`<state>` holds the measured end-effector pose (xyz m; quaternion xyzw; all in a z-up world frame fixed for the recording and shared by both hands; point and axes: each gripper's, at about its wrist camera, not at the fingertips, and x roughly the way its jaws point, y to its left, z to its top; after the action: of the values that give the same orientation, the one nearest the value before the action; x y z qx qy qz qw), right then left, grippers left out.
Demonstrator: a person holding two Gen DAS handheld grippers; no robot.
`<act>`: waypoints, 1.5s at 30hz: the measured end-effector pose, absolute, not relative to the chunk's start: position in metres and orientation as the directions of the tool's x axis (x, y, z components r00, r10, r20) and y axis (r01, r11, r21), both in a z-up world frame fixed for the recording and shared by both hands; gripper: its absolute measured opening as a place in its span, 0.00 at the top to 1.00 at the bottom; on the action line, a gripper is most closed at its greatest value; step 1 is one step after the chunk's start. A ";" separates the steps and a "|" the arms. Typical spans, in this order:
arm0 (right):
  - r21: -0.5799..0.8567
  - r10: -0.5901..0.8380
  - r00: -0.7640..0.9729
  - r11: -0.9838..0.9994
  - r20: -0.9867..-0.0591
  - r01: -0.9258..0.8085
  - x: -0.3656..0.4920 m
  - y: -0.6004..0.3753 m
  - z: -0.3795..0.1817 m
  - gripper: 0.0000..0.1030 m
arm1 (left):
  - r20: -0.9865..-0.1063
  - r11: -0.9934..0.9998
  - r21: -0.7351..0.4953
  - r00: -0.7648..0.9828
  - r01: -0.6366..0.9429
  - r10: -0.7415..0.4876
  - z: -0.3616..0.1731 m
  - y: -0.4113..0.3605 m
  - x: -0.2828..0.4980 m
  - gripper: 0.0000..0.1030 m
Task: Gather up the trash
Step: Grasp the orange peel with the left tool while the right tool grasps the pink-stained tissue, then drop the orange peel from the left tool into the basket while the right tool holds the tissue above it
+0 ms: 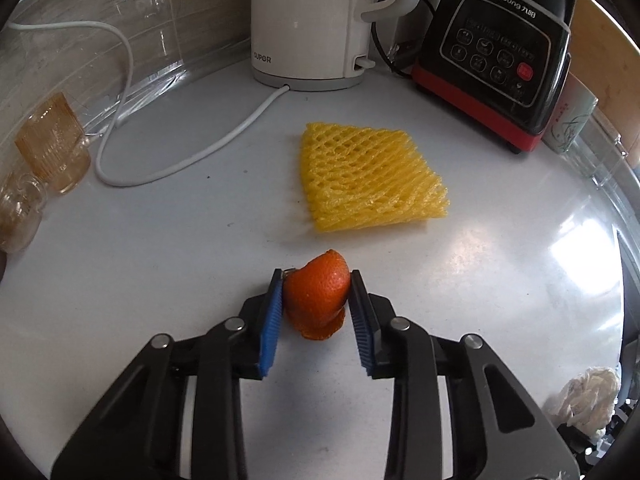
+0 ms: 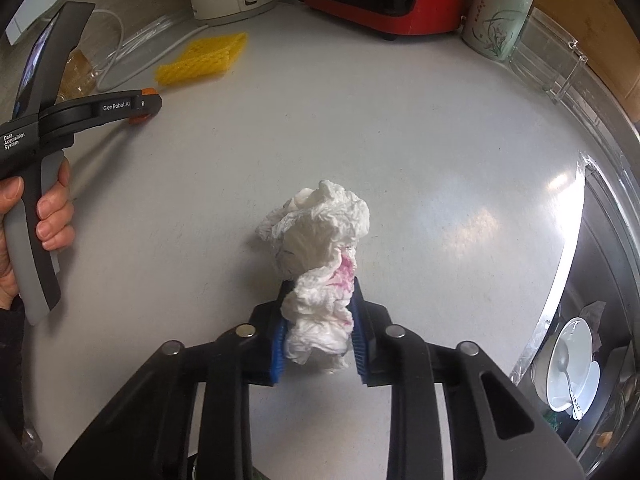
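Both grippers (image 1: 316, 280) (image 2: 320, 292) apparently around trash.

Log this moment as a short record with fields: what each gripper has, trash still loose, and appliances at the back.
left gripper: jaws closed on orange peel
right gripper: jaws closed on crumpled tissue, pink-stained
loose trash: yellow foam net lying flat on the counter
appliances at back: white kettle, black and red blender base

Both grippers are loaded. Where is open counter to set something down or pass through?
Bare counter lies between the crumpled tissue, yellow foam net and red blender base. Crowded: back wall by the kettle, its cord and amber glasses.
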<state>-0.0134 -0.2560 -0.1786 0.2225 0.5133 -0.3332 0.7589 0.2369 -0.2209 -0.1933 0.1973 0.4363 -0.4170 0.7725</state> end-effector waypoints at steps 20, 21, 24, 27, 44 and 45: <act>0.015 -0.308 0.348 0.730 -0.885 0.683 -0.056 -0.197 -0.133 0.77 | -0.828 0.583 -0.109 0.251 0.805 -0.502 -0.138 -0.129 0.168 0.72; 0.016 -0.304 0.355 0.739 -0.884 0.674 -0.061 -0.191 -0.130 0.77 | -0.828 0.583 -0.108 0.252 0.805 -0.501 -0.135 -0.120 0.160 0.72; 0.024 -0.284 0.379 0.772 -0.880 0.635 -0.078 -0.168 -0.124 0.77 | -0.828 0.589 -0.109 0.255 0.800 -0.500 -0.126 -0.087 0.126 0.72; 0.034 -0.259 0.399 0.802 -0.880 0.596 -0.096 -0.144 -0.122 0.77 | -0.830 0.606 -0.113 0.260 0.787 -0.493 -0.121 -0.054 0.093 0.72; 0.083 -0.080 0.381 0.916 -0.921 0.393 -0.191 -0.034 -0.156 0.77 | -0.882 0.705 -0.167 0.215 0.689 -0.419 -0.151 0.076 -0.068 0.72; 0.084 -0.074 0.380 0.920 -0.922 0.383 -0.194 -0.031 -0.158 0.77 | -0.887 0.709 -0.171 0.207 0.684 -0.413 -0.156 0.080 -0.076 0.72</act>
<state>-0.1935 -0.0308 -0.1578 0.1432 0.5392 -0.1397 0.8181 -0.0759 0.0805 -0.1564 0.1308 0.5180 -0.3583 0.7656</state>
